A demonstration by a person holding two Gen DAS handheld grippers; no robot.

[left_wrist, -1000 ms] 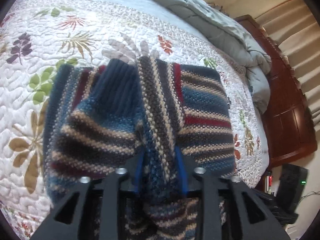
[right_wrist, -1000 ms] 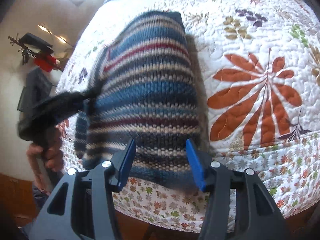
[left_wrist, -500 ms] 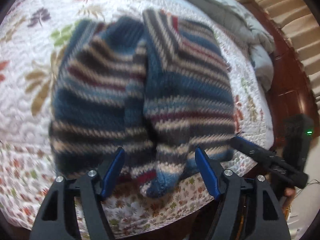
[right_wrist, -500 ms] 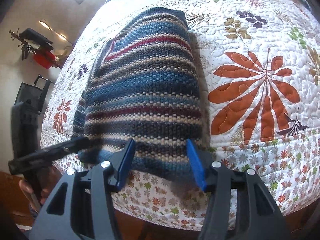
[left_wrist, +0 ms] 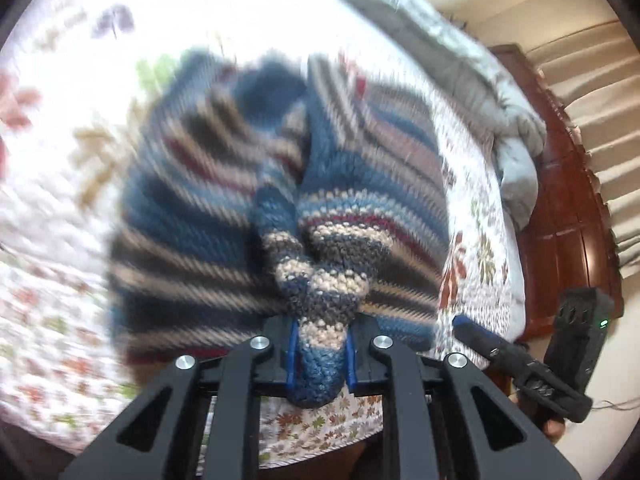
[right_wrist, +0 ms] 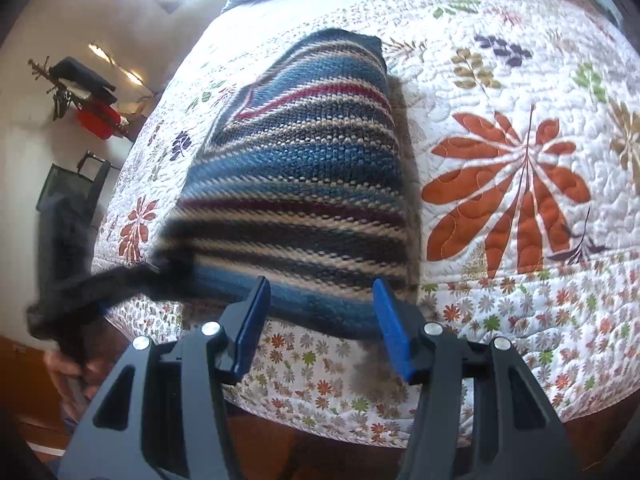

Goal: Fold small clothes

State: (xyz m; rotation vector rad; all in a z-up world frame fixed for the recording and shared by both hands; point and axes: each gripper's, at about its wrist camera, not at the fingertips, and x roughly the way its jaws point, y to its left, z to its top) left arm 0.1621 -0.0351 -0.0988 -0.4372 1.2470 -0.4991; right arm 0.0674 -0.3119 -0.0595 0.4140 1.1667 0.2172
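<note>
A: Starting at the left, what has the left gripper (left_wrist: 320, 354) got?

B: Its 2 blue pads have just been closing and now pinch a bunched fold of the striped knit sweater (left_wrist: 276, 216) at the near hem. The view is blurred, but the knit clearly fills the gap between the pads.

A: Where does the sweater lie?

B: On the floral quilt (right_wrist: 520, 128), near the bed's front edge, with its hem at the quilt's drop. A grey duvet (left_wrist: 472, 76) is heaped further back beside a dark wooden headboard (left_wrist: 568, 216).

A: And on the right?

B: The right gripper (right_wrist: 320, 320) has its jaws spread, 1 pad on each side of the sweater's hem, and neither pad presses the knit.
</note>
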